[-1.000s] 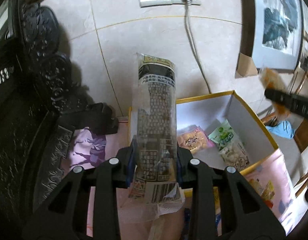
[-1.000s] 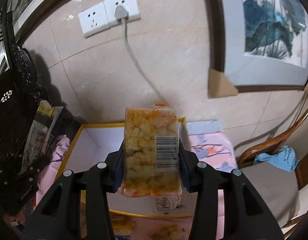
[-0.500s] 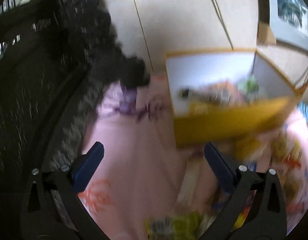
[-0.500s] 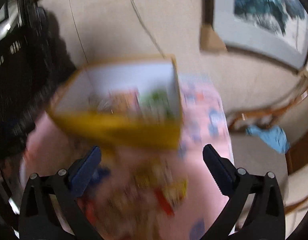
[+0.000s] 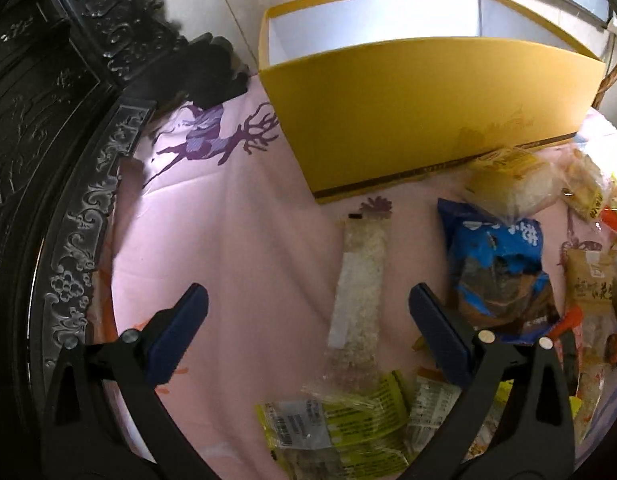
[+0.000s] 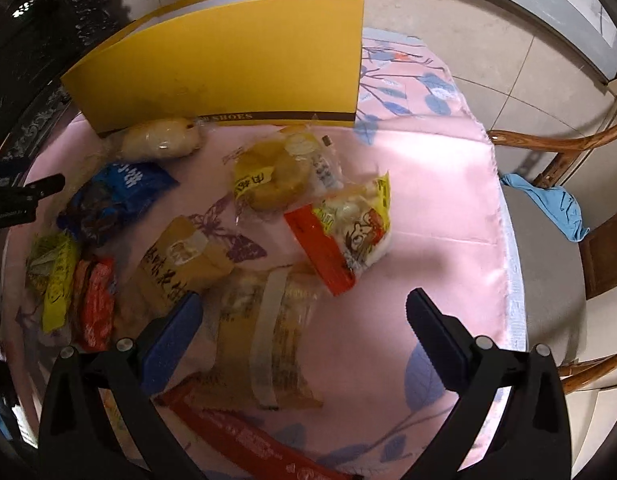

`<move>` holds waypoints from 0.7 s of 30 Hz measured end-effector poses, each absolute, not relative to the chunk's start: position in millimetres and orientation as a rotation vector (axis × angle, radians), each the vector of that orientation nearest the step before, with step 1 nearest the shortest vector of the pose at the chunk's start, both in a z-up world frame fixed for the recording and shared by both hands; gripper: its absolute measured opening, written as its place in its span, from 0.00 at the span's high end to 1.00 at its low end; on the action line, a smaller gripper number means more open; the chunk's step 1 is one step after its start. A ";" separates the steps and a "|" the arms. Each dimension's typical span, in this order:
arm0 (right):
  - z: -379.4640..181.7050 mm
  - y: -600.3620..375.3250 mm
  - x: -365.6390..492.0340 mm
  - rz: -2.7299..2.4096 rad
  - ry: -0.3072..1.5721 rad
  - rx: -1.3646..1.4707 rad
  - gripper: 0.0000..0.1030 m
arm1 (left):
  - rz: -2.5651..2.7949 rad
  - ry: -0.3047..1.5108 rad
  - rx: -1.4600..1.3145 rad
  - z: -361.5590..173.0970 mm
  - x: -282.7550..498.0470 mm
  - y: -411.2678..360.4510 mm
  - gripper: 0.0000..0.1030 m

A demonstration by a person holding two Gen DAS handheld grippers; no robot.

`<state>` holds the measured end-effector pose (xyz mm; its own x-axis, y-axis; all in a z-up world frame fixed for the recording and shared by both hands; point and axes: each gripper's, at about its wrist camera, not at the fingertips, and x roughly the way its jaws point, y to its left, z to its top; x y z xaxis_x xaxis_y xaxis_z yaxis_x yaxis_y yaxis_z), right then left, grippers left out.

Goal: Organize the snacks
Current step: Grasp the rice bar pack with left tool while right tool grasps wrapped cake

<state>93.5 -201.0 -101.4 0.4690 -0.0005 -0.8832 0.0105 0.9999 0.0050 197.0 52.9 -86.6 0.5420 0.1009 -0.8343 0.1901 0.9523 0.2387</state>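
A yellow shoe box (image 5: pixel 428 112) stands at the back of a pink-clothed table; it also shows in the right wrist view (image 6: pixel 228 68). My left gripper (image 5: pixel 308 300) is open and empty above a long clear packet of pale crumbs (image 5: pixel 358 284), with yellow-green packets (image 5: pixel 348 428) below and a blue bag (image 5: pixel 496 264) to the right. My right gripper (image 6: pixel 304 308) is open and empty above a tan packet with a white band (image 6: pixel 264 340). Around it lie a brown packet (image 6: pixel 180 264), a red-and-yellow bag (image 6: pixel 348 232), a round pastry packet (image 6: pixel 276 176) and a blue bag (image 6: pixel 112 196).
A dark carved cabinet (image 5: pixel 48 140) runs along the table's left edge. A wooden chair (image 6: pixel 548 220) with a blue cloth (image 6: pixel 548 204) stands at the right. A red wrapper (image 6: pixel 244 444) lies near the front edge. My left gripper shows at the left of the right wrist view (image 6: pixel 16 200).
Both grippers let go of their packets over the box, opened, and came down and back toward the loose snacks on the table.
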 end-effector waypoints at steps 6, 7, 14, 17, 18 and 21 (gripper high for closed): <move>-111.5 -199.7 99.3 -0.016 1.094 -0.018 0.01 | -0.071 1.008 0.326 -94.4 201.2 45.5 0.02; -112.8 -199.2 98.9 -0.022 1.099 -0.024 0.01 | -0.078 1.018 0.333 -97.5 200.3 43.5 0.02; -125.0 -197.5 96.2 -0.069 1.116 -0.016 0.29 | -0.210 1.101 0.214 -124.7 203.1 47.8 0.66; -118.3 -193.1 93.0 -0.074 1.121 -0.003 0.56 | -0.218 1.114 0.245 -126.2 203.0 41.3 0.73; -117.1 -190.5 91.6 -0.088 1.135 -0.008 0.57 | -0.209 1.107 0.286 -127.0 201.3 35.6 0.73; -110.2 -191.2 85.9 -0.099 1.147 0.047 0.58 | -0.200 1.116 0.308 -128.4 196.7 30.1 0.73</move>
